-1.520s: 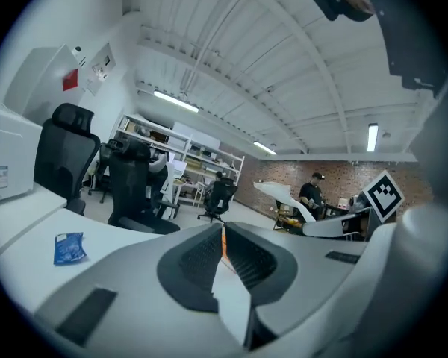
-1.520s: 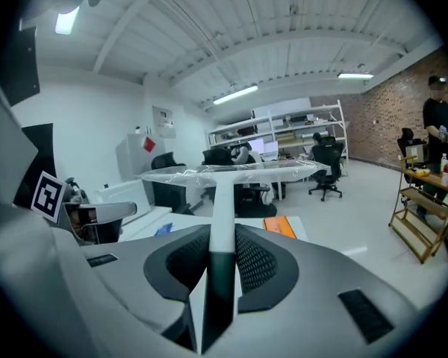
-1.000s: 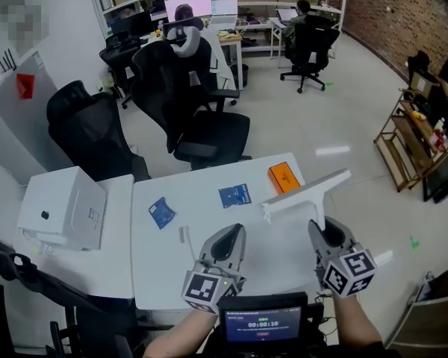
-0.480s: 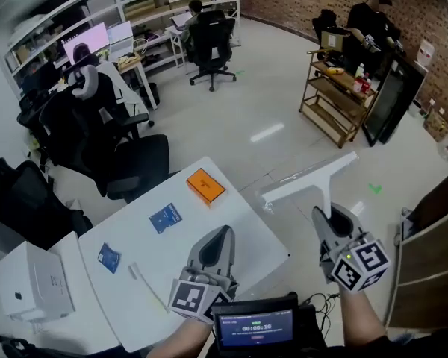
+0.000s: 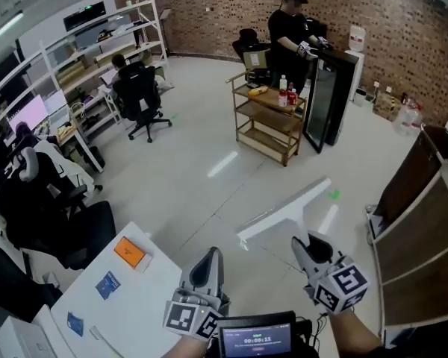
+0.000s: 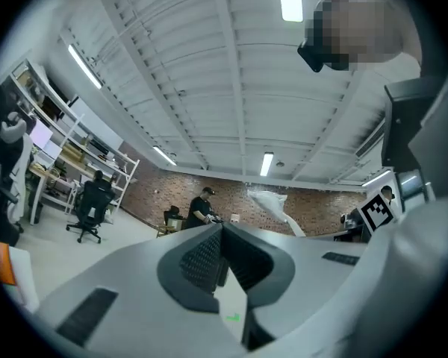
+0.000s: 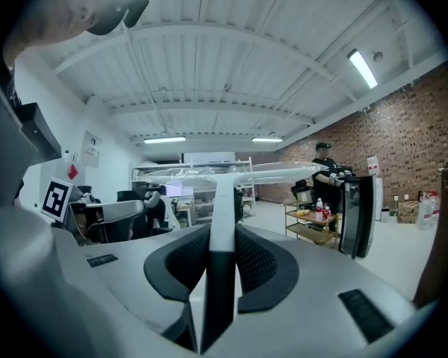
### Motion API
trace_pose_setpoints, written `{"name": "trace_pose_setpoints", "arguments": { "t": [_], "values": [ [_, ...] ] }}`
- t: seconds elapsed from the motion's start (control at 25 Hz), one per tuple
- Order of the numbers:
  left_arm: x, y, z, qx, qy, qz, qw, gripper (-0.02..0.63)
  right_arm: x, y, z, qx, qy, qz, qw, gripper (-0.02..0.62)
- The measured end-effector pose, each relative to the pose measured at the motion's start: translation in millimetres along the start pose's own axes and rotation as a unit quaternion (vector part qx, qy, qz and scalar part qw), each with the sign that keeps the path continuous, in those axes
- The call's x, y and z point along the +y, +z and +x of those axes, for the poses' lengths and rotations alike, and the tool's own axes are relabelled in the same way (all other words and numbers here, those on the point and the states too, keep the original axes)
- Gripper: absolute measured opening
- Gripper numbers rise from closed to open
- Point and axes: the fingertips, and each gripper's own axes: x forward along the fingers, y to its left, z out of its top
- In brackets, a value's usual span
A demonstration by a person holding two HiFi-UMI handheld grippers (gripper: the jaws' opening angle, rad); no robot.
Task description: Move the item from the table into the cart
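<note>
Right claw (image 5: 306, 245) clamps T-bar (image 5: 282, 213) stem; left claw (image 5: 207, 262) clenched, empty. I judge it light, stiff, film-slick; stem best hold.

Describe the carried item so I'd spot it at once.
Right of the white table, low in the head view, find the right gripper. It clamps the stem of a white T-shaped bar, long and held above the floor, unlike the flat orange pack and blue packs there.
</note>
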Motion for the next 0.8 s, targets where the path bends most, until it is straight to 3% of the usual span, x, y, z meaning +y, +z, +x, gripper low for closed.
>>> {"name": "trace_pose_setpoints", "arguments": {
  "t": [0.2, 0.4, 0.6, 0.8],
  "values": [
    [-73.3, -17.4, 127.0, 0.025, -0.060, 0.006, 0.9979, 0.000, -133.3, 29.1, -15.2, -0.022, -0.047, 0.016, 0.999, 0.064],
    [-106.1, -44.5, 242.4, 0.027, -0.122, -0.010, 0.9921, 0.000, -243.8, 44.6, -9.0, -0.035, -0.111, 0.013, 0.993, 0.064],
    [-126.2, -45.7, 324.2, 0.027, -0.186, -0.014, 0.9821, 0.000, -313.9, 66.9, -7.7, -0.039, -0.174, 0.009, 0.984, 0.064],
    [-174.2, -68.8, 411.4, 0.072, -0.241, -0.027, 0.9674, 0.000, -397.7, 91.1, -22.7, -0.041, -0.215, 0.004, 0.976, 0.064]
  ]
}}
